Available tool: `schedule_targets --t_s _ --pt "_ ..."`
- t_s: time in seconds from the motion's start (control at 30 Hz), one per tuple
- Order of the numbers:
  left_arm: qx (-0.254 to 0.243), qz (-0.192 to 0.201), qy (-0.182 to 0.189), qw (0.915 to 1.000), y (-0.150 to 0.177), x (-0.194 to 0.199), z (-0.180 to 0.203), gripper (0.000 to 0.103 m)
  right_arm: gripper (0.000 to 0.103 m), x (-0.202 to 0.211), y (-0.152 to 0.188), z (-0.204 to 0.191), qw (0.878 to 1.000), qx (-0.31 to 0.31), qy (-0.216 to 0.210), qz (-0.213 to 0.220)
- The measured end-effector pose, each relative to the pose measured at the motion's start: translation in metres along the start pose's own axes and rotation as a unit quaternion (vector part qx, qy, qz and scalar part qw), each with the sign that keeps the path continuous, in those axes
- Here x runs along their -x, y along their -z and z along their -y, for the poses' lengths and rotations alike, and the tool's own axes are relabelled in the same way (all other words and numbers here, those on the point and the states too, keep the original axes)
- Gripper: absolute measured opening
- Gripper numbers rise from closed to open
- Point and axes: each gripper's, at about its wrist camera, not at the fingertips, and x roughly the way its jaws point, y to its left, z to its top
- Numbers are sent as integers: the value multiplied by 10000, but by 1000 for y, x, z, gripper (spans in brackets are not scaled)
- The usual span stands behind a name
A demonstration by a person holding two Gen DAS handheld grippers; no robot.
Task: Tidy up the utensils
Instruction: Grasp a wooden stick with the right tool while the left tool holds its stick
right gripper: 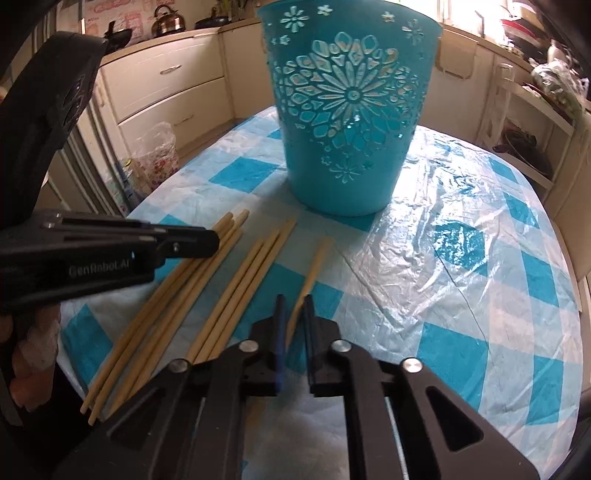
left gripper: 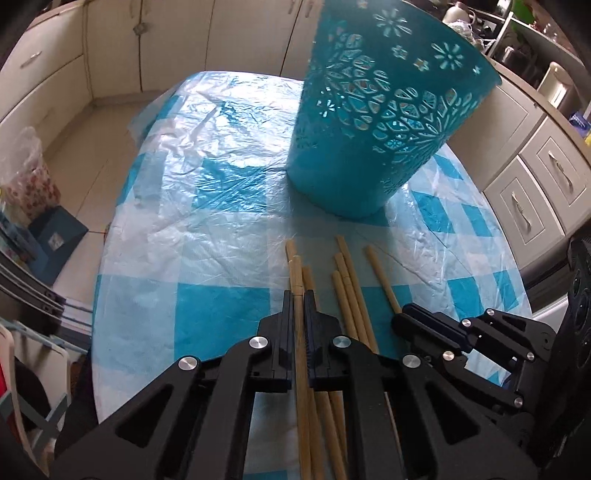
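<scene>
Bamboo chopsticks (left gripper: 347, 291) are lying in loose groups on the table (left gripper: 221, 295), at six o'clock from the teal cut-out basket (left gripper: 384, 122), which is standing upright and apart from them. The left gripper (left gripper: 298, 295) is clamping narrowly on one chopstick of the nine o'clock group, the stick running straight between its pads. At three o'clock from it, the right gripper (right gripper: 293, 301) is pinching the lone chopstick (right gripper: 314, 266) that is lying nearest the basket's three o'clock side, its jaws nearly together around the stick's thin end. A clear plastic sheet is covering the blue-and-white checked cloth on the table. Cream kitchen cabinets (left gripper: 147, 48) are ringing the room at twelve o'clock, and a kettle (right gripper: 168, 22) is sitting on the counter at eleven o'clock in the right wrist view.
</scene>
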Motion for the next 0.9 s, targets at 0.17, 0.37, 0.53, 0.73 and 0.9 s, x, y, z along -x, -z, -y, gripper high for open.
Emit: schedule_targets --t_s 0.17,0.37,0.53,0.73,0.9 --pt "77 -126 -43 9999 -2 0 -10 6 7 -1 -4 11 9998 -48 17 -197" --pt "88 -235 -68 9997 -4 -1 -11 6 9 -6 -9 10 9997 84 16 -232" --pt "102 -204 144 9996 -7 3 -10 5 6 -5 -8 10 9990 232 -112 -364" --pt "289 -185 479 9983 -14 14 -12 5 7 -5 -6 13 9993 95 -208 -297" --pt "87 -351 426 9984 -16 10 -3 5 7 -4 -5 19 9991 -61 -342 -243"
